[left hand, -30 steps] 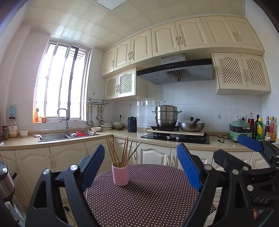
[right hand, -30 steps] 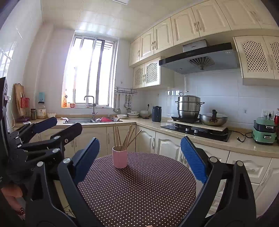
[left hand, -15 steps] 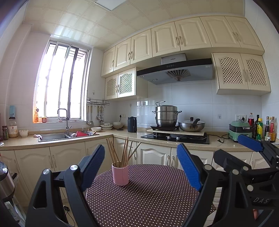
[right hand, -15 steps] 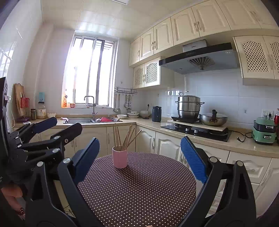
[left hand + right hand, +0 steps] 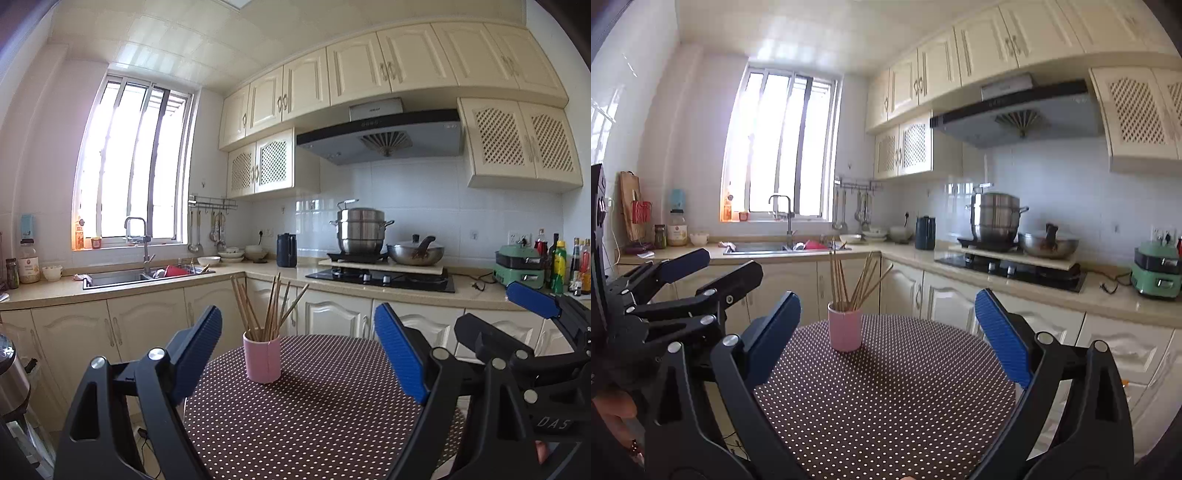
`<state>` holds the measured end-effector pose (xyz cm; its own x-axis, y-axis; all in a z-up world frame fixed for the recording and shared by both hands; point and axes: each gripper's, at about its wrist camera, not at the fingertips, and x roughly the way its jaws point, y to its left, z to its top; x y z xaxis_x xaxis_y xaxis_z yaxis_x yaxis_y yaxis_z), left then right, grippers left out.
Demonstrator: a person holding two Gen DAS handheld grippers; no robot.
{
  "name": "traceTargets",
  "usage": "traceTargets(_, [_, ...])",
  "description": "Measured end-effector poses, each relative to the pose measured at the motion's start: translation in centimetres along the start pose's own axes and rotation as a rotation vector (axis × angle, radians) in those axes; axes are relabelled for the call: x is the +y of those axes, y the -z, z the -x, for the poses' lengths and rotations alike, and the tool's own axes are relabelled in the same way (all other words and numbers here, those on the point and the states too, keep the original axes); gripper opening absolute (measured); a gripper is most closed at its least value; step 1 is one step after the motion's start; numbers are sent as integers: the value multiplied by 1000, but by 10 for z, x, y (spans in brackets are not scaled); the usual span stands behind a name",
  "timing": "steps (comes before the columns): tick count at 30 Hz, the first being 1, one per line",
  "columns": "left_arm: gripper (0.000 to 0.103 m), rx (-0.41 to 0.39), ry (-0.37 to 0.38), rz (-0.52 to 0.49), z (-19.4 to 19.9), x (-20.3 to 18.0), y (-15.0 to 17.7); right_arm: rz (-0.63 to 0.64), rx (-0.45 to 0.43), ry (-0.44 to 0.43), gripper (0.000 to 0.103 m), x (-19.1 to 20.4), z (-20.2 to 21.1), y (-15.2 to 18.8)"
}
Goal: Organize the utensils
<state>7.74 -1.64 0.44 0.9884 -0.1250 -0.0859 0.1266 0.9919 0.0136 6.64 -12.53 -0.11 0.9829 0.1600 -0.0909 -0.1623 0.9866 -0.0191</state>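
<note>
A pink cup [image 5: 262, 357] [image 5: 844, 331] stands upright near the far edge of a round table with a brown polka-dot cloth [image 5: 325, 413] [image 5: 886, 398]. Several wooden chopsticks [image 5: 269, 308] [image 5: 851, 280] fan out of it. My left gripper [image 5: 301, 350] is open and empty, held above the near side of the table, well short of the cup. My right gripper [image 5: 890, 332] is also open and empty, at a similar distance. In the right wrist view the left gripper [image 5: 701, 269] shows at the left; in the left wrist view the right gripper's blue pad [image 5: 532, 300] shows at the right.
Cream cabinets and a counter run behind the table, with a sink [image 5: 118, 278], a black kettle [image 5: 286, 249], a steel steamer pot [image 5: 362, 230] and wok [image 5: 415, 253] on the hob, a green cooker [image 5: 519, 264] and bottles [image 5: 561, 258]. A steel appliance [image 5: 11, 380] sits low left.
</note>
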Motion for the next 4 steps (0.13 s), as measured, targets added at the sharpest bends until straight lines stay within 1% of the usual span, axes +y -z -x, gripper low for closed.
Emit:
traceTargets(2, [83,31,-20,-7,-13,2,10,-2,29,3,94,-1,-14,6])
traceTargets(4, [83,80,-28,-11,-30,5,22,-14,78,5,94,-3,-32,18])
